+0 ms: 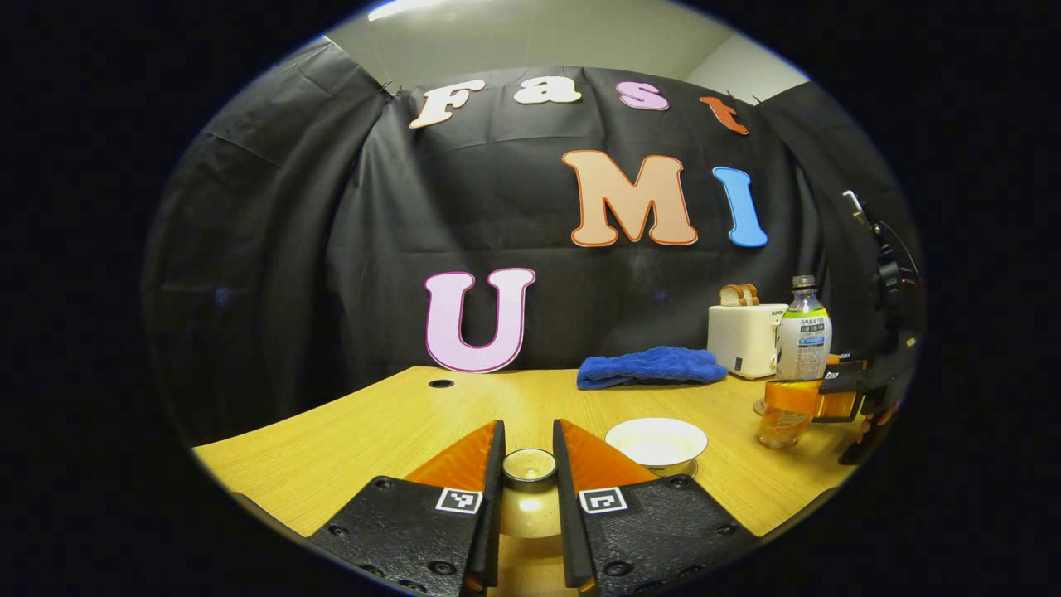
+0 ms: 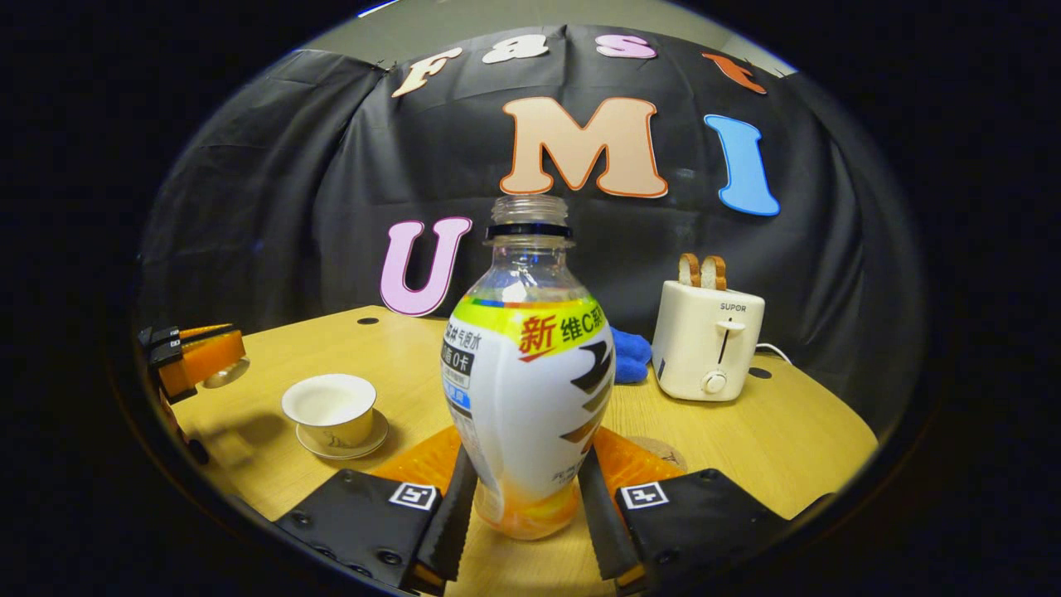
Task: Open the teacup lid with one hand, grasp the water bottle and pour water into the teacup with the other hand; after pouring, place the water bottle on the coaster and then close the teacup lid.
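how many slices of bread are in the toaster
2. Both stand upright side by side in the top slots of the toaster: left slice, right slice. Their lower parts are hidden inside the toaster.

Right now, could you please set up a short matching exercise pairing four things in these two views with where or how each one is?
Things:
1. teacup lid
2. water bottle
3. teacup
4. toaster

States:
a. uncovered, on its saucer
b. upright and uncapped, between the right gripper fingers
c. at the back of the table, two bread slices sticking up
d. held between the left gripper fingers, off the cup

Pairs: 1-d, 2-b, 3-a, 4-c
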